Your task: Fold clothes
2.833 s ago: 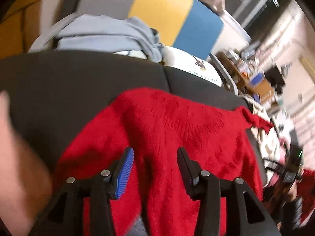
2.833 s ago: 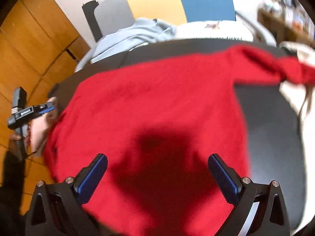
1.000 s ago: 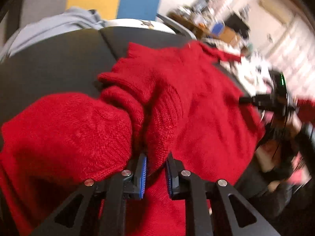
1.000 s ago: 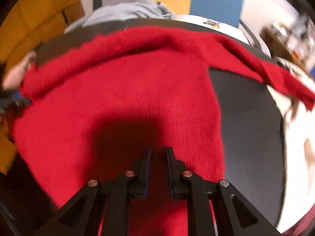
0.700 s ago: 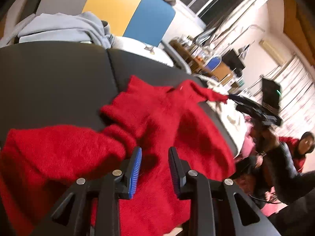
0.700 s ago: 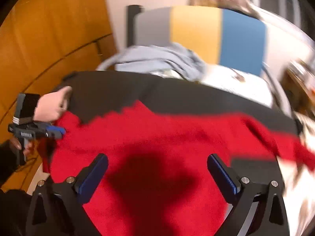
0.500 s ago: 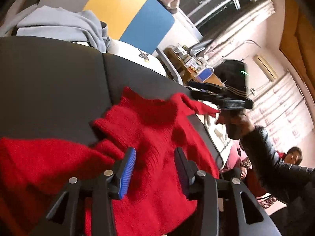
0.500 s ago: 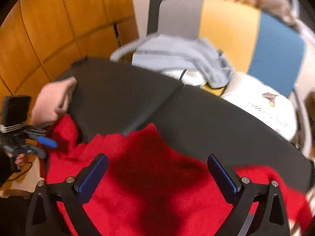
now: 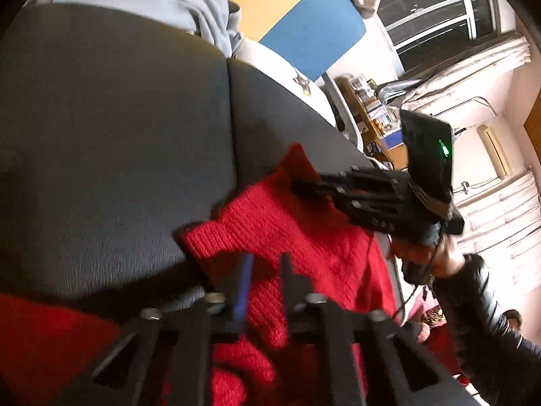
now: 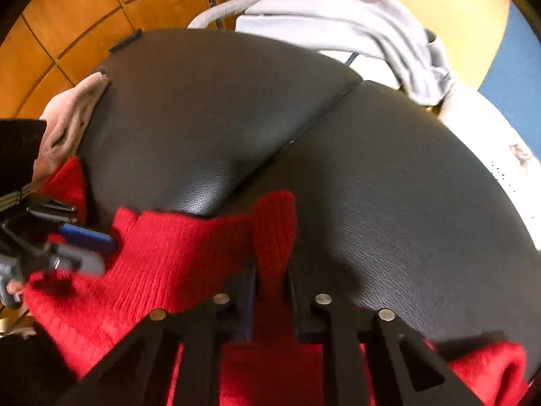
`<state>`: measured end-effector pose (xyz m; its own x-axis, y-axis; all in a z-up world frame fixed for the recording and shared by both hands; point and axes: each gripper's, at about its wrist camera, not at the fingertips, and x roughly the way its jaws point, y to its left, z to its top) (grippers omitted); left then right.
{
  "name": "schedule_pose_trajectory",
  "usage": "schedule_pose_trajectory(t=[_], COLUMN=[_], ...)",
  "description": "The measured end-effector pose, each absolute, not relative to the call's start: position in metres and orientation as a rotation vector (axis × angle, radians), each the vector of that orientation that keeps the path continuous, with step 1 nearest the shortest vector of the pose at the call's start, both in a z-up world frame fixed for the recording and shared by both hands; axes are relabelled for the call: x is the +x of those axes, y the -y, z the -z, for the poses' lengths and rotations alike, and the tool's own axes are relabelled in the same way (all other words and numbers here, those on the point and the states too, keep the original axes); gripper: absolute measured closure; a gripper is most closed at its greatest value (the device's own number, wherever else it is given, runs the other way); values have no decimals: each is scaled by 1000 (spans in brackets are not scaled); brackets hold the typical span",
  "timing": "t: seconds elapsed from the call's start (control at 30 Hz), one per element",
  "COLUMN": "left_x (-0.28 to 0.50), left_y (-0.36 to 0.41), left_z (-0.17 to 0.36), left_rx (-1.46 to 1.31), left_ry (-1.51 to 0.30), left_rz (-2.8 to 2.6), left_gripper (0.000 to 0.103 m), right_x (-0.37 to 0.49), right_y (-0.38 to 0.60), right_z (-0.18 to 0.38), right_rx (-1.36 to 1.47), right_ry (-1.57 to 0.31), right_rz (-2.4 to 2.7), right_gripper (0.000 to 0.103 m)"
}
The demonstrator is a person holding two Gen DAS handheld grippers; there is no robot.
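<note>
While the red knit sweater (image 10: 189, 257) lies bunched across the near part of the black padded surface (image 10: 389, 176), both of your grippers have hold of it. Your right gripper (image 10: 270, 280) has just been closing, and its fingers are now pinched together on an upright fold of the red knit that rises between them. Your left gripper (image 9: 265, 270) has also just been closing, and its fingers, one faced with a blue pad, are pressed on a ridge of the sweater near its ribbed edge. From the left wrist view, your right gripper (image 9: 304, 182) reaches in from the right, gripping the far corner of the sweater, with a dark-sleeved arm (image 9: 473, 304) behind it. Beyond the sweater the padded surface is bare, with a seam running across it. At its far edge rests a pale grey garment (image 10: 355, 30), and beside that a white cloth (image 10: 490, 142). A pinkish-beige cloth (image 10: 71, 125) sits at the left edge. Behind stand a yellow and blue panel (image 9: 304, 10) and wooden wall panels (image 10: 67, 17).
</note>
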<state>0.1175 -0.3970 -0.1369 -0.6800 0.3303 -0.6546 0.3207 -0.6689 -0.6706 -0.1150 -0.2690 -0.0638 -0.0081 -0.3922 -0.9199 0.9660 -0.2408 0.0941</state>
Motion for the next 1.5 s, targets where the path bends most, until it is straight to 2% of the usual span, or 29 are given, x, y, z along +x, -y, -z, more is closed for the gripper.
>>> schedule_pose_trajectory(t=[0.17,0.3,0.33,0.37,0.43,0.6,0.67,0.77,0.83,0.9,0.93,1.0,1.1,1.2,1.3,1.4,1.5], left_x=[103,82,80,79,69,24,2,-27,-43,-54,-54,-51,-32,-17,-19,-47,-63], left_y=[412,435,441,449,460,470,468,453,442,430,424,416,428,451,476,499,516], left_z=[124,115,112,111,117,132,135,137,140,140,142,142,125,101,75,72,95], left_rx=[-1177,-1141,-1113,-1096,-1165,-1454,-1520,-1587,-1620,-1625,-1637,-1634,-1518,-1399,-1306,-1336,-1496], left_ry=[1245,1318,1349,1389,1410,1212,1114,955,873,796,746,688,781,822,778,700,695], left_rz=[-2675,-2653,-2645,-2630,-2599,-2598,-2561,-2515,-2500,-2522,-2549,-2597,-2702,-2867,-3055,-3170,-3168], left_gripper=[103,103,97,83,72,68,61,57,57,64,82,93,98,98,98,98,93], right_x=[-111,-130,-134,-136,-138,-153,-154,-158,-160,-162,-163,-164,-161,-156,-165,-194,-221], right_y=[241,228,225,222,215,213,211,210,208,204,206,204,199,203,221,250,281], right_z=[34,5,0,-4,-8,19,33,48,57,65,70,75,69,48,26,18,25], right_rx=[1022,971,964,954,936,991,1024,1061,1076,1100,1108,1109,1086,1007,922,910,961], right_ry=[-609,-498,-484,-472,-454,-480,-500,-475,-454,-430,-420,-388,-340,-328,-322,-312,-320], right_rz=[1639,1760,1779,1793,1817,1822,1816,1804,1799,1789,1785,1785,1794,1815,1864,1928,1990], right_gripper=[88,88,88,88,88,88,88,88,87,87,87,86,86,86,88,88,86])
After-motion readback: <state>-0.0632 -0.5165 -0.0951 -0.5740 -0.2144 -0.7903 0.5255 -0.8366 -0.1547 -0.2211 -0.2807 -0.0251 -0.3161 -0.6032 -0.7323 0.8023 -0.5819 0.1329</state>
